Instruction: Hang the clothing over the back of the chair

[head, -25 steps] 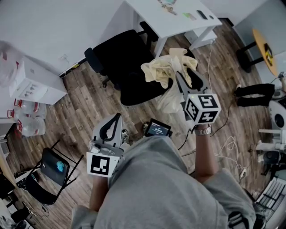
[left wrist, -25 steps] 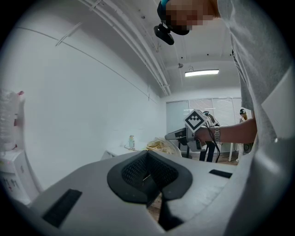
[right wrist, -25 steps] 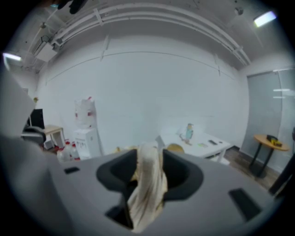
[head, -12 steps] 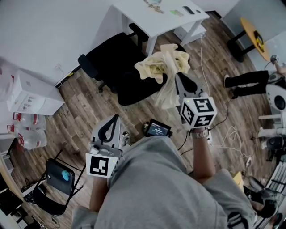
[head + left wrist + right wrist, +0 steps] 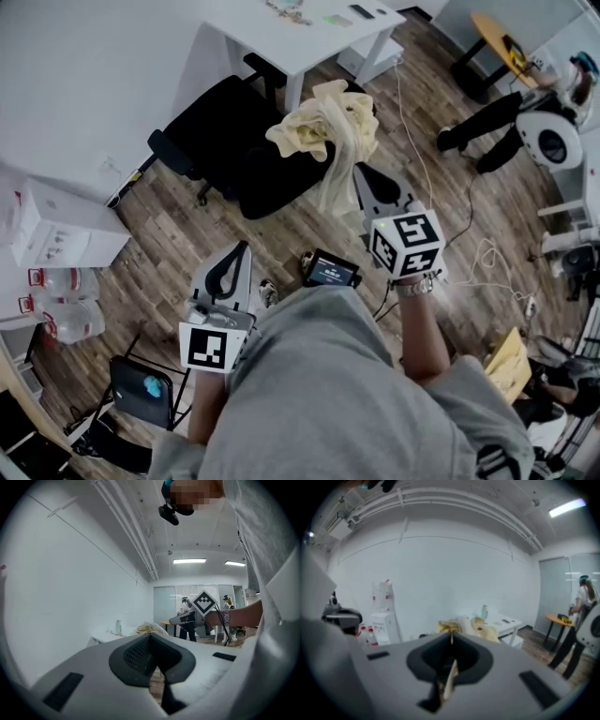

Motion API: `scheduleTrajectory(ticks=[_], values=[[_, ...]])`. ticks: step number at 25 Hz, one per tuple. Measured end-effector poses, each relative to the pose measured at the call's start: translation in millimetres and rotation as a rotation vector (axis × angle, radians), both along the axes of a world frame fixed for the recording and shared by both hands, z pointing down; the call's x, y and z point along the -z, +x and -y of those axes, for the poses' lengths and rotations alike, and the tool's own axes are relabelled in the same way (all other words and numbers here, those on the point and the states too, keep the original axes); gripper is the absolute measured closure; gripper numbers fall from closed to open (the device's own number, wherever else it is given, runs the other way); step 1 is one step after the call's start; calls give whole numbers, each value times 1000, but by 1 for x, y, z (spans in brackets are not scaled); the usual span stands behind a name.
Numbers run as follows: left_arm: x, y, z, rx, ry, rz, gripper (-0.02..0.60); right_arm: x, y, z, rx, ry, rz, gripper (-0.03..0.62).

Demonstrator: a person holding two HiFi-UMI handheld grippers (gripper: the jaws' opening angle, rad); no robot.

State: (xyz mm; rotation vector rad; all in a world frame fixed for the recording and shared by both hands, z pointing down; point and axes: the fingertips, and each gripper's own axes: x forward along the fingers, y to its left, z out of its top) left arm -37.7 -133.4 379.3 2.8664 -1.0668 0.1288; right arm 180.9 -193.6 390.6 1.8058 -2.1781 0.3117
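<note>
I see one pale yellow garment (image 5: 319, 127), crumpled in a heap on the right side of the one black chair (image 5: 220, 127), a tail trailing near. My right gripper (image 5: 359, 172) has just been closing; its jaws now pinch a strip of that fabric. My left gripper (image 5: 240, 251) sits near and left, jaws together on nothing. One white desk (image 5: 272, 42) stands just beyond the chair. On the floor, one small screen device (image 5: 330, 271) lies near me, with loose cables (image 5: 483, 262) to the right.
</note>
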Motion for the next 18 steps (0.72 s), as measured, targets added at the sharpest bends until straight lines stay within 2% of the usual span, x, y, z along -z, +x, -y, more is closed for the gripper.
scheduleTrajectory(ticks=[9,18], values=[[-1,-9,-14,-94,12,-2,557,-1,-35,-40,9,18,-4,559],[0,-23,-25,-135,32,4,557,0,-68,-77,15,47,55,560]])
